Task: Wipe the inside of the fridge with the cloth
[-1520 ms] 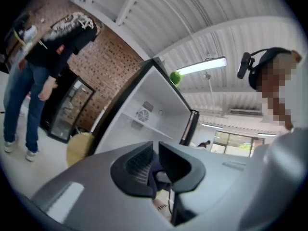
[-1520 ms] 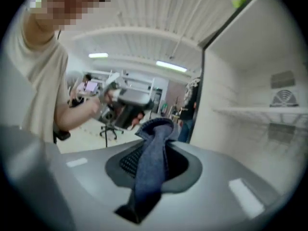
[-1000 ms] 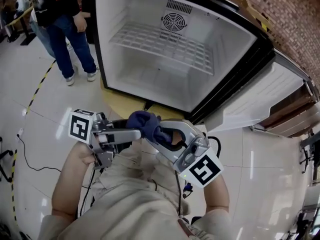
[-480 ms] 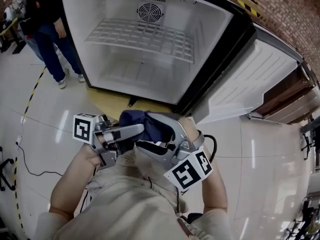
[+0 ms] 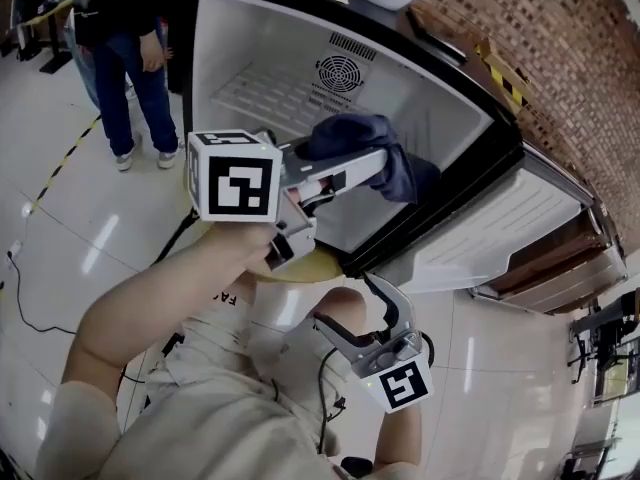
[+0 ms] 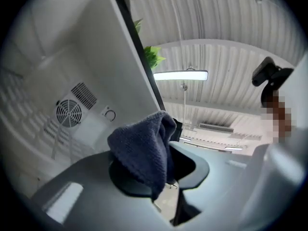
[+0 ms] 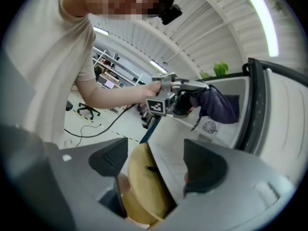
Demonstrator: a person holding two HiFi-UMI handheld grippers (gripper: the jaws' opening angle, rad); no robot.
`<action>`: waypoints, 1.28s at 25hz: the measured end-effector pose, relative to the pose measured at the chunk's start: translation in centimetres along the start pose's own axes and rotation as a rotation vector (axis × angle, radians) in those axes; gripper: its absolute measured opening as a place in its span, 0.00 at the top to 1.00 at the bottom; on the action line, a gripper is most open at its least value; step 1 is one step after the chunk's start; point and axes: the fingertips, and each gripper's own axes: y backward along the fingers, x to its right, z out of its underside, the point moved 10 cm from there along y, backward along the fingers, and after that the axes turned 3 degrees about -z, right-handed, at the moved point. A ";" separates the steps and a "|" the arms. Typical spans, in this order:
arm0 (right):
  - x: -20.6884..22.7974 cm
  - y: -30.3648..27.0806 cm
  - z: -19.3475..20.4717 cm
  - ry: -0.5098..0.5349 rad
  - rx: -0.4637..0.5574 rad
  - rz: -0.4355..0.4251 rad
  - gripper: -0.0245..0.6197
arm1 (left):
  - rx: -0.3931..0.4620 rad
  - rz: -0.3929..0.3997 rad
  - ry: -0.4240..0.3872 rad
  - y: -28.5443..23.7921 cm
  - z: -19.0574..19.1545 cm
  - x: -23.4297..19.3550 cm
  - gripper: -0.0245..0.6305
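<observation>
**Fridge** (image 5: pixel 290 43): fills the head view from 11 to 2 o'clock, cavity open toward the operator. A black frame edges the opening. The door (image 5: pixel 510 223) is swung wide to 3 o'clock, so the front access is unobstructed. The fridge sits on a round tan surface (image 5: pixel 292 268), whose rim projects past the lower front edge at 6 o'clock.

**Floor** (image 5: pixel 70 228): open tile at 8–9 o'clock. A bystander (image 5: pixel 130 38) stands at 10 o'clock, just beside the fridge's left edge. A brick wall (image 5: pixel 560 58) closes off 1–2 o'clock.

**Interior:** the wire shelf (image 5: pixel 265 93) spans the upper cavity, with the fan grille (image 5: pixel 340 71) on the rear wall above it. There is free vol. below the shelf.

**L gripper** (image 5: pixel 360 163): raised at the cavity mouth, ctr of view. Its jaws have just been closing and now pinch the cloth (image 5: pixel 375 148).

**Cloth:** dark blue and bunched. It hangs off the jaw tips toward 3 o'clock, near the right frame edge. Contact w/ any fridge wall can't be told. In the left gripper view the cloth (image 6: pixel 142 148) sits between the pads, w/ the fan at 9 o'clock.

**R gripper** (image 5: pixel 360 313): low at 5 o'clock, well apart from the fridge. Its jaws have just been opening and stand spread wide, gripping nothing. In the right gripper view the tan surface shows through the gap.
</observation>
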 end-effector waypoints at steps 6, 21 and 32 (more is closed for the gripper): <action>-0.7 -0.3 -0.3 0.027 -0.016 -0.039 0.39 | 0.162 -0.121 0.068 -5.4 -2.8 -4.5 0.82; -5.2 -2.1 1.4 0.109 -0.083 -0.306 0.39 | 0.307 -0.248 0.245 -14.6 -3.6 -11.6 0.82; -5.5 -2.4 2.3 0.057 -0.072 -0.323 0.40 | 0.294 -0.014 0.420 -16.2 -3.1 -11.2 0.84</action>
